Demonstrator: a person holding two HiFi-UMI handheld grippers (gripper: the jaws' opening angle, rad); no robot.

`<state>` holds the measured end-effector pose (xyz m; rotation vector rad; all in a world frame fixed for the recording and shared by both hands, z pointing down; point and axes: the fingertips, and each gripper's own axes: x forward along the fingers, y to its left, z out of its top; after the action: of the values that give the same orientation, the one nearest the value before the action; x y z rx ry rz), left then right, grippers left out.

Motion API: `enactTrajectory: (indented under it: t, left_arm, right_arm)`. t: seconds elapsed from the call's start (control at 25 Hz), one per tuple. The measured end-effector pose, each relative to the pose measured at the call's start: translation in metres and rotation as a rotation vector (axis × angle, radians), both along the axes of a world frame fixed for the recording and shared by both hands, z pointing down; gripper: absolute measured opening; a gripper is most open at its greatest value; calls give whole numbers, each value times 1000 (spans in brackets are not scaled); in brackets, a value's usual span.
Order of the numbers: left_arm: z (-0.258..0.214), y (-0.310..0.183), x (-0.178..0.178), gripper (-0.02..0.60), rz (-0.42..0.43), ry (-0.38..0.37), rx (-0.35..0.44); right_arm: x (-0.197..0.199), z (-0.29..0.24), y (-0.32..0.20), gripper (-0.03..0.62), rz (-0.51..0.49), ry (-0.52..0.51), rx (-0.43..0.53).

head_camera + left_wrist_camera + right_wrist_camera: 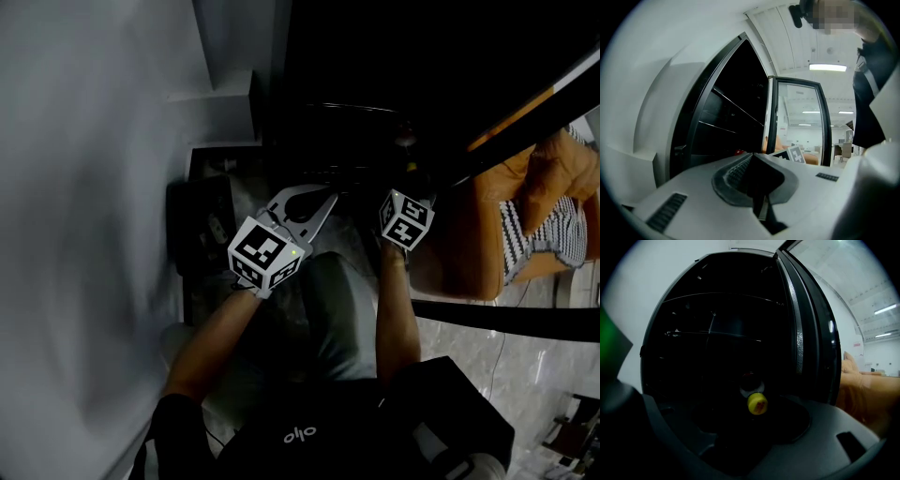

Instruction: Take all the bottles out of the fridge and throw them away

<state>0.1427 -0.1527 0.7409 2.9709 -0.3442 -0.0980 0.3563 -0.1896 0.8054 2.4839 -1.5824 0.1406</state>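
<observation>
Head view looks steeply down on two forearms reaching toward the dark, open fridge (375,84), with an orange sofa (483,230) off to the right. The left tool (307,208) hovers just in front of the fridge opening. The left gripper view shows its two jaws brought together tip to tip with nothing between them. Beyond them are the black shelves and the glass door (797,122), swung wide. The right tool (743,418) points into the lower part of the fridge with its jaws spread apart. In the gap ahead of them lies a bottle (757,403), its yellow cap turned toward the camera (the body behind the cap is lost in the dark). As far as the right gripper view shows, the pads are not pressing on it.
</observation>
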Motion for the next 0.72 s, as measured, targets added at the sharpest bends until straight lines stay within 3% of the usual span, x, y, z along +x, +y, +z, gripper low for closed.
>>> enactTrajectory:
  t: [0.36, 0.64, 0.72]
  left_arm:
    - [4, -18, 2, 0, -46, -26, 28]
    - [13, -20, 12, 0, -30, -42, 41]
    - [14, -19, 16, 0, -24, -43, 42]
  right_arm:
    - [-3, 1, -16, 235, -15, -1, -12]
    - [-2, 5, -26, 232, -16, 1, -3]
    - [0, 3, -25, 155, -5, 7, 2]
